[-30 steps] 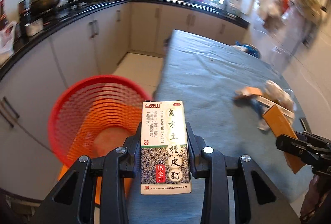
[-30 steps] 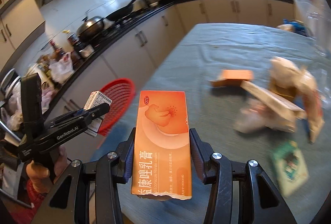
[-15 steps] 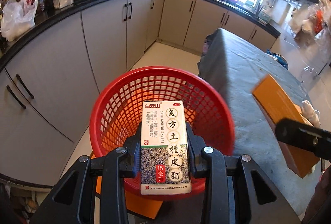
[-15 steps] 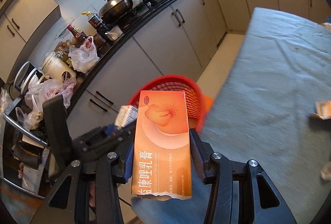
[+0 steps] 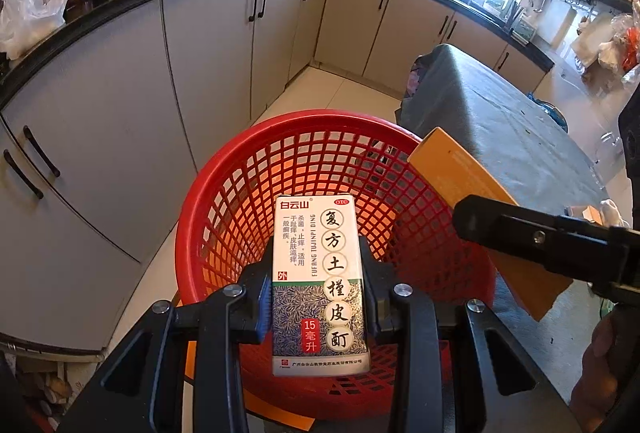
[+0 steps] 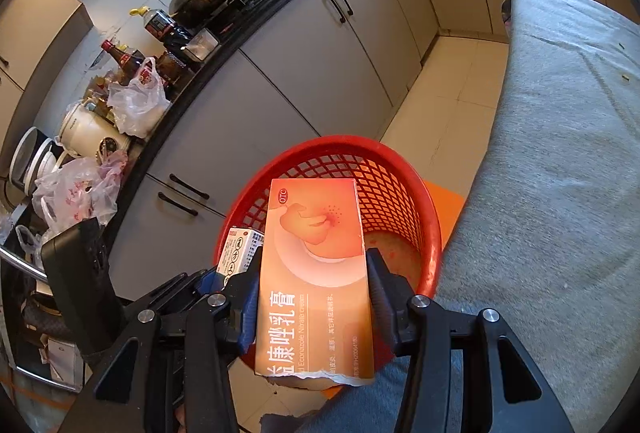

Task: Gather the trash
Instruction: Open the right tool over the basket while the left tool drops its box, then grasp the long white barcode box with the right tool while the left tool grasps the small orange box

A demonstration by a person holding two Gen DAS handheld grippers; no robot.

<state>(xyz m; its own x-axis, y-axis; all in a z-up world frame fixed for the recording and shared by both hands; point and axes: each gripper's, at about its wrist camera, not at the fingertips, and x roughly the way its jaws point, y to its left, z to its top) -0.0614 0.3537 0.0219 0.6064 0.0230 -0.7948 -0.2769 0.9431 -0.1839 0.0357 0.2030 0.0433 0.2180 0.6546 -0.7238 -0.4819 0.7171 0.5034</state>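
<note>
My left gripper (image 5: 318, 289) is shut on a white and green medicine box (image 5: 318, 281) and holds it above the red mesh basket (image 5: 240, 201). My right gripper (image 6: 312, 289) is shut on an orange cream box (image 6: 316, 273) with a torn lower end, above the same basket (image 6: 400, 193). In the left wrist view the orange box (image 5: 472, 193) and the right gripper's finger (image 5: 532, 237) reach over the basket's right rim. In the right wrist view the white box (image 6: 240, 251) shows at the left, in the left gripper.
The basket stands on the tiled floor between grey kitchen cabinets (image 5: 120, 113) and a table with a grey-blue cloth (image 6: 560, 153). An orange sheet (image 6: 444, 205) lies under the basket. The counter (image 6: 192, 45) holds pans, bottles and plastic bags.
Both grippers have swung left from the table to above the red basket, each still holding its box. The basket has grown larger in both views.
</note>
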